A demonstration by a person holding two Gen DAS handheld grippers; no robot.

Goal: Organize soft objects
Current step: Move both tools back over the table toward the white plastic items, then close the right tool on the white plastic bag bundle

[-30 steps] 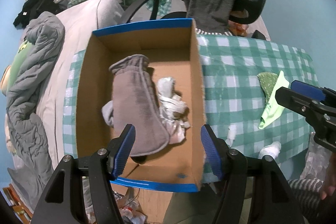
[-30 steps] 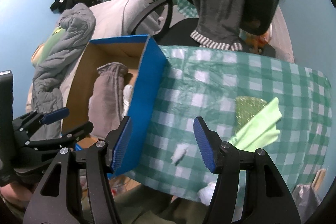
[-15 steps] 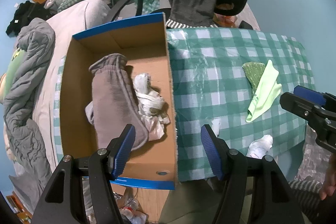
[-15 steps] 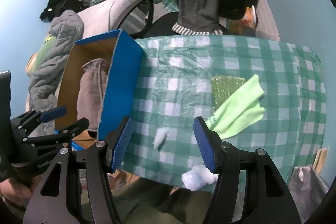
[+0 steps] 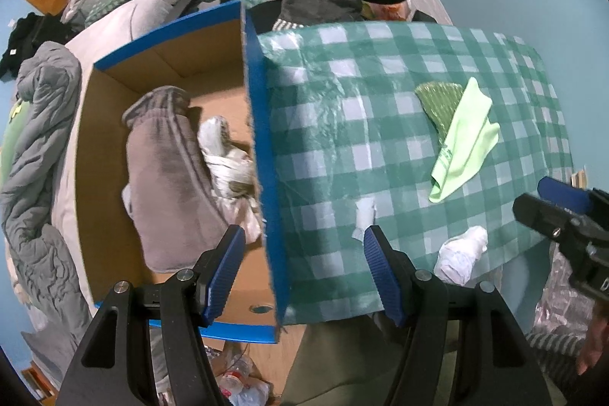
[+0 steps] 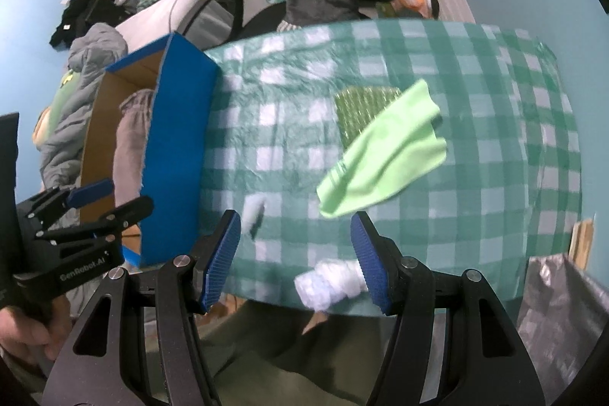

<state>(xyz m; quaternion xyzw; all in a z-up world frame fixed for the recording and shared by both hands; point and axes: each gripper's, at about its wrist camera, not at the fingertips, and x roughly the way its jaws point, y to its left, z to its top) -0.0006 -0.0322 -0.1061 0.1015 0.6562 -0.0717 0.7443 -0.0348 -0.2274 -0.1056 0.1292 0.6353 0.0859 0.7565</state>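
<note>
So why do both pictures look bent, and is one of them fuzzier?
Both views bulge like a fish's eye, with dark round corners. The right wrist view is smeared: the light green cloth and tablecloth look soft. The left wrist view is sharper, the box edge crisp.

Both grippers [image 5: 300, 271] [image 6: 295, 259] further right, off box [image 5: 262, 155]

One blue-edged cardboard box [image 5: 262, 155] sits at nine o'clock, holding two soft items — one grey garment [image 5: 171, 170] and one white crumpled cloth [image 5: 224, 158]. On the one checked tablecloth [image 6: 495, 139]: one light green cloth [image 6: 384, 155] at two o'clock, one dark green textured cloth [image 6: 357, 109], and two white wads — one small [image 6: 253, 214], one larger [image 6: 331, 284] at six o'clock.
</note>
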